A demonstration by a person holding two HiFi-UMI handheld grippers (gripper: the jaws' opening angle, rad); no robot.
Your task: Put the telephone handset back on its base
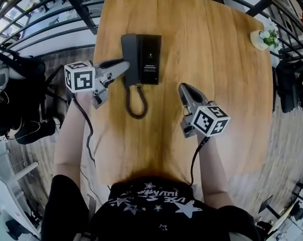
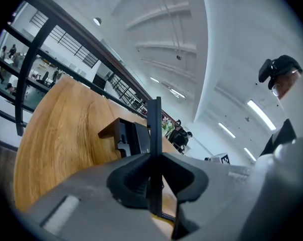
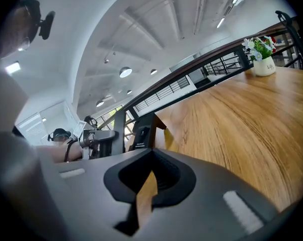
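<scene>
The black telephone base (image 1: 150, 59) lies on the wooden table (image 1: 216, 84), with the handset (image 1: 130, 58) resting along its left side and the coiled cord (image 1: 136, 103) looping toward me. My left gripper (image 1: 124, 63) is shut and holds nothing, its tip right at the handset's left edge; I cannot tell if it touches. In the left gripper view the phone (image 2: 127, 137) sits just ahead of the closed jaws (image 2: 154, 157). My right gripper (image 1: 183, 88) is shut and empty, over bare wood right of the phone. Its own view shows the phone (image 3: 141, 132) further off.
A small white pot with a plant (image 1: 263, 38) stands at the table's far right corner. Black railings (image 1: 51, 19) run round the table's far and left sides. Dark bags (image 1: 13, 99) lie on the floor at left. My torso is at the near edge.
</scene>
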